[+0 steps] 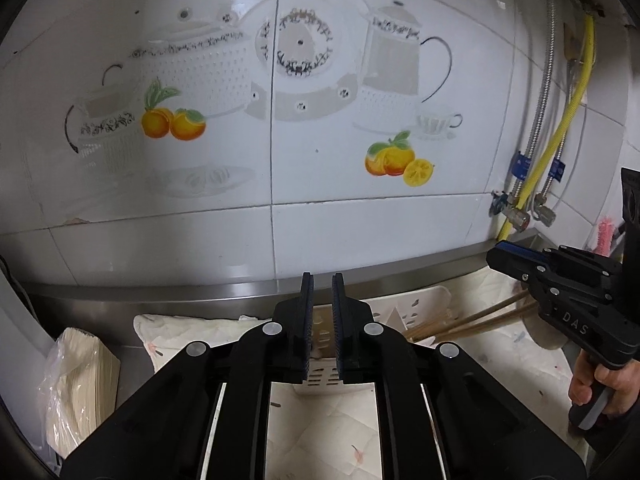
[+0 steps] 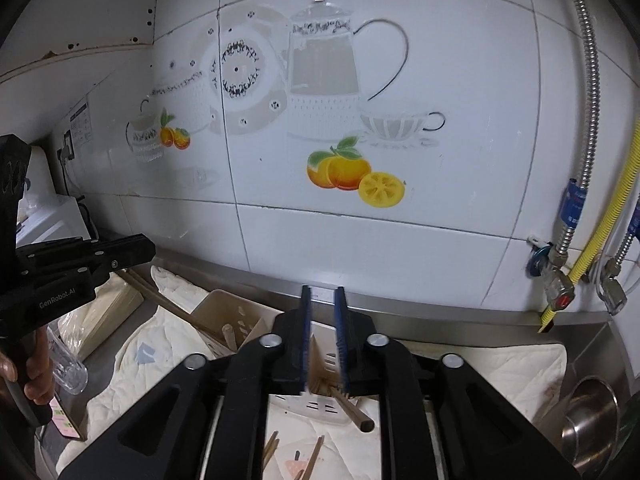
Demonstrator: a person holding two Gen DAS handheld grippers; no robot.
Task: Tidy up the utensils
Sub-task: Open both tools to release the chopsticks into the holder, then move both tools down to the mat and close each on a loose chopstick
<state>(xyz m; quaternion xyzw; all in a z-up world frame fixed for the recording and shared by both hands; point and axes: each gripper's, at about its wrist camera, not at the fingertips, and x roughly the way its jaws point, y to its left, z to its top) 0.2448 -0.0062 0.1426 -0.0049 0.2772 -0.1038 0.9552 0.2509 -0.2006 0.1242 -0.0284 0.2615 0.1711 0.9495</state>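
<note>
A white slotted utensil holder (image 1: 404, 312) stands on a pale quilted mat; it also shows in the right wrist view (image 2: 224, 312). Wooden chopsticks (image 1: 472, 318) stick out of it to the right. More chopsticks (image 2: 352, 408) lie on the mat under my right gripper. My left gripper (image 1: 322, 280) hovers above and in front of the holder, jaws narrowly apart and empty. My right gripper (image 2: 323, 292) hovers over the holder too, jaws narrowly apart and empty. Each gripper shows in the other's view: the right (image 1: 504, 254), the left (image 2: 148, 246).
A tiled wall with teapot and orange prints rises behind a steel ledge (image 1: 160, 294). Hoses and valves (image 2: 560, 276) hang at the right. A steel pot (image 2: 592, 420) sits low right. A bagged stack of paper (image 1: 76, 380) and a clear glass (image 2: 70, 372) lie left.
</note>
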